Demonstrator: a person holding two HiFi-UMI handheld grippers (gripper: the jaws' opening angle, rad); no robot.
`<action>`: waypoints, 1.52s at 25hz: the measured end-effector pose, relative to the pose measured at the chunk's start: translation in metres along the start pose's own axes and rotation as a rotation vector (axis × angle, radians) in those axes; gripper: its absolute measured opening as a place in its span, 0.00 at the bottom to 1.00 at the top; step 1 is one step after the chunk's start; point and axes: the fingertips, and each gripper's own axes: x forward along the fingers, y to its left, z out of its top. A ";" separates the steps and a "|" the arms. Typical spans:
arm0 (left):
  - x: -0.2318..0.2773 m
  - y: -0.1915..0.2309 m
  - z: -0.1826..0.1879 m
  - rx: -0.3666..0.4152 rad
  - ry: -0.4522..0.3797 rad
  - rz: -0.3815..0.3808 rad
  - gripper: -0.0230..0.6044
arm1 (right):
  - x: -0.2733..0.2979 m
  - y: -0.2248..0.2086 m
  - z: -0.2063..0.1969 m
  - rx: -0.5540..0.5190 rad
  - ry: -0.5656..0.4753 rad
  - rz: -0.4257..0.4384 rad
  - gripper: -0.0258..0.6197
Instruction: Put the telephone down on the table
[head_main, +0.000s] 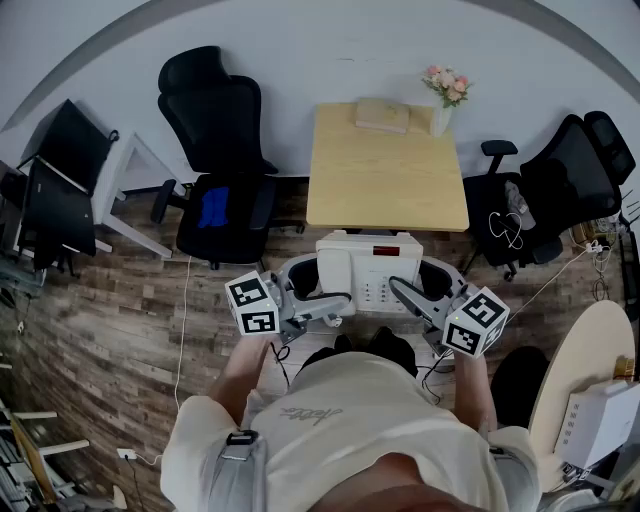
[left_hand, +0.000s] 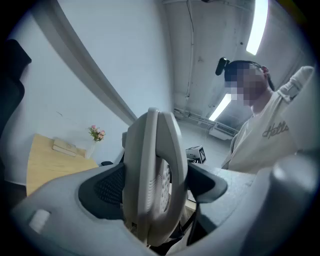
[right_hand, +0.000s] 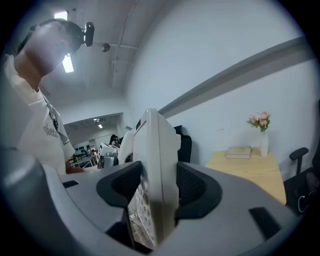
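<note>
Tongs check: left tongs (head_main: 315, 287) and right tongs (head_main: 425, 286) both clamped on phone (head_main: 366, 268), one per side. Phone sits mid frame, held in air just below bench (head_main: 385, 185), not on it. Book (head_main: 382, 115) and flowers (head_main: 447, 86) at bench top edge.

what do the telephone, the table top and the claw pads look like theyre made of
Telephone: probably hard plastic, off-white, matte with a slight sheen along its moulded edges.
Table: pale wood or wood-look laminate, with a smooth, even light-tan top; which of the two is unclear.
Left claw pads: black with a fine dotted texture, likely rubber.
</note>
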 end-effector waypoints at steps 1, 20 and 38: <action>-0.001 0.001 0.000 0.000 0.002 -0.001 0.64 | 0.001 0.000 -0.001 0.006 0.000 -0.001 0.37; 0.007 0.002 0.004 0.053 0.023 0.016 0.64 | -0.001 -0.007 0.003 -0.023 -0.044 0.020 0.37; 0.104 0.033 -0.005 -0.008 0.006 0.188 0.64 | -0.032 -0.109 0.008 0.015 0.033 0.179 0.37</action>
